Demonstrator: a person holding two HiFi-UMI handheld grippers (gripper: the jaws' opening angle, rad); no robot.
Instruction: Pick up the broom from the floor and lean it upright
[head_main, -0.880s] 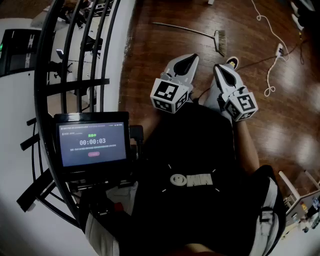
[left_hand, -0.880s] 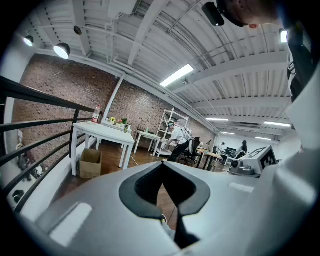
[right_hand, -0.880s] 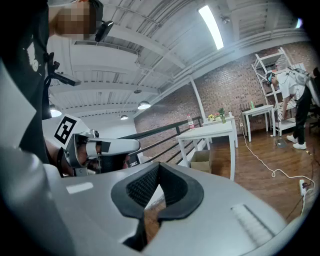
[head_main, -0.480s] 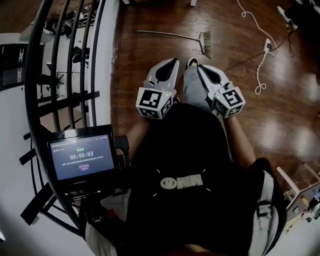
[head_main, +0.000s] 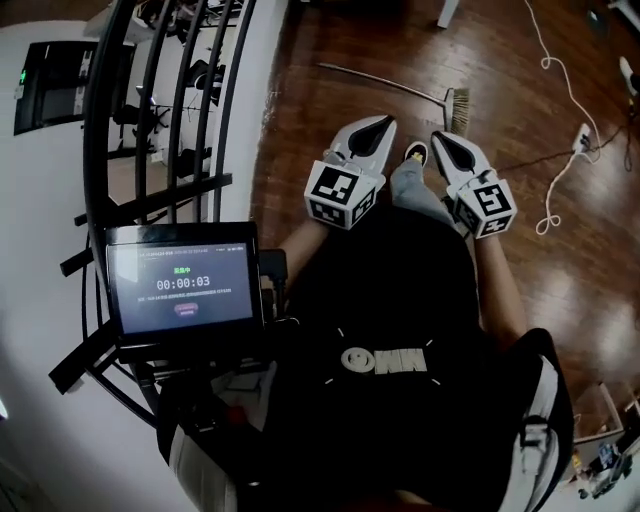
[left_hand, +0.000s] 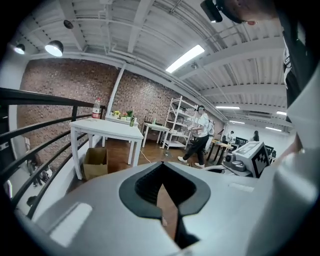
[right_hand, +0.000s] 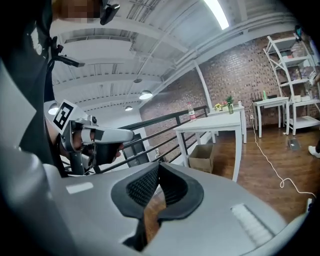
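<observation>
Head view steeply down onto wood floor (head_main: 300, 150); both gripper views along fingers (left_hand: 139, 194) toward white table (left_hand: 106, 129).

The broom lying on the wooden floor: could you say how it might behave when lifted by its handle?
The broom has a long, thin, straight handle, so it probably stays stiff and feels light. Its bristle head sits at one end, so it would likely dip there if gripped mid-handle.
</observation>
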